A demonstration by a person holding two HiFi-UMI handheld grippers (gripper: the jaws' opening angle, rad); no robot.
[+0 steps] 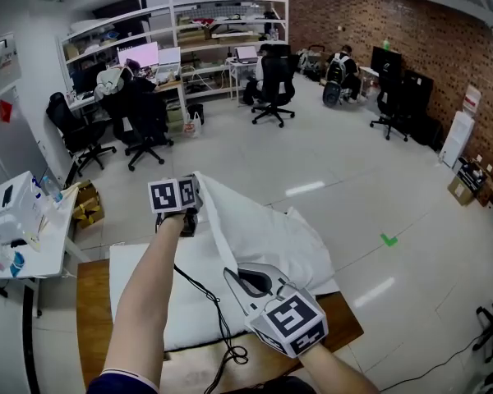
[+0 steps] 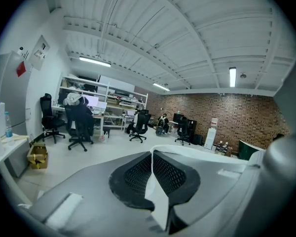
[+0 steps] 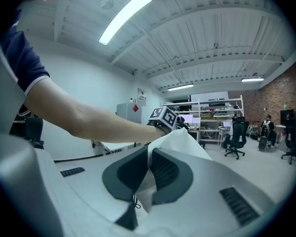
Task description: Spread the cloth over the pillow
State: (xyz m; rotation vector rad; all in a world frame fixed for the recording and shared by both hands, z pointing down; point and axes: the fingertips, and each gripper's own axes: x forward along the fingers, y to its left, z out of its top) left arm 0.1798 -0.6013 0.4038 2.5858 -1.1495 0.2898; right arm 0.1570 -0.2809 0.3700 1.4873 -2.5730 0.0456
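Note:
A white cloth [image 1: 267,235] hangs stretched in the air between my two grippers, above a white pillow [image 1: 185,302] on the wooden table [image 1: 92,318]. My left gripper [image 1: 191,210] is raised at the far side, shut on the cloth's upper edge [image 2: 155,191]. My right gripper [image 1: 240,284] is nearer and lower, shut on another part of the cloth's edge [image 3: 147,181]. In the right gripper view the cloth [image 3: 180,139] rises toward the left gripper's marker cube [image 3: 164,117]. The cloth drapes down behind the pillow's right part.
A black cable [image 1: 218,318] trails across the pillow. A white table with bottles [image 1: 20,228] stands at the left. Office chairs [image 1: 144,121], desks and shelves fill the back; a seated person [image 1: 343,71] is far off. A brick wall [image 1: 394,23] runs along the right.

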